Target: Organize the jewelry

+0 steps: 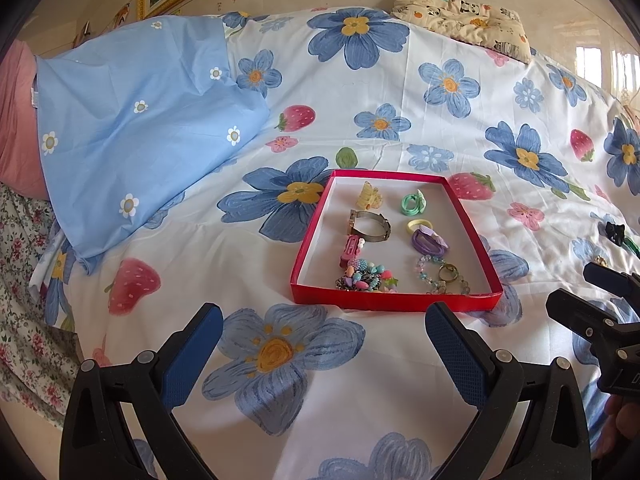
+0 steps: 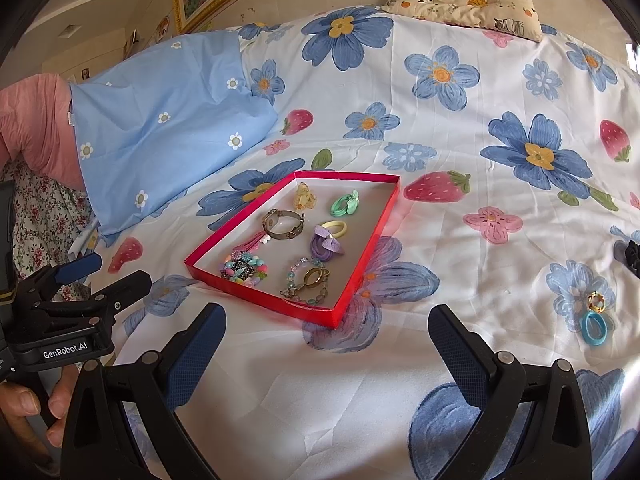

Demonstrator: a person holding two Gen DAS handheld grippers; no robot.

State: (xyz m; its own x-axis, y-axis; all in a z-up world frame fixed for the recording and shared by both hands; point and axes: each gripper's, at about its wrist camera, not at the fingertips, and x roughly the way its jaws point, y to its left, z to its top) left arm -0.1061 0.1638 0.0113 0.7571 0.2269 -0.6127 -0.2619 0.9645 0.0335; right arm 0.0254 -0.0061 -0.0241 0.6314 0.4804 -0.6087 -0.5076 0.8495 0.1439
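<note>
Left gripper [image 1: 324, 332] and right gripper [image 2: 326, 332]: jaws spread, empty, near side of red tray [image 2: 376, 236]. Blue hair tie [image 2: 594, 328] and gold ring [image 2: 597, 301] lie right, well apart from tray.

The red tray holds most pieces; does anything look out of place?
Yes. A blue hair tie, a gold ring and a black scrunchie lie on the bedsheet, right of the red tray.
</note>
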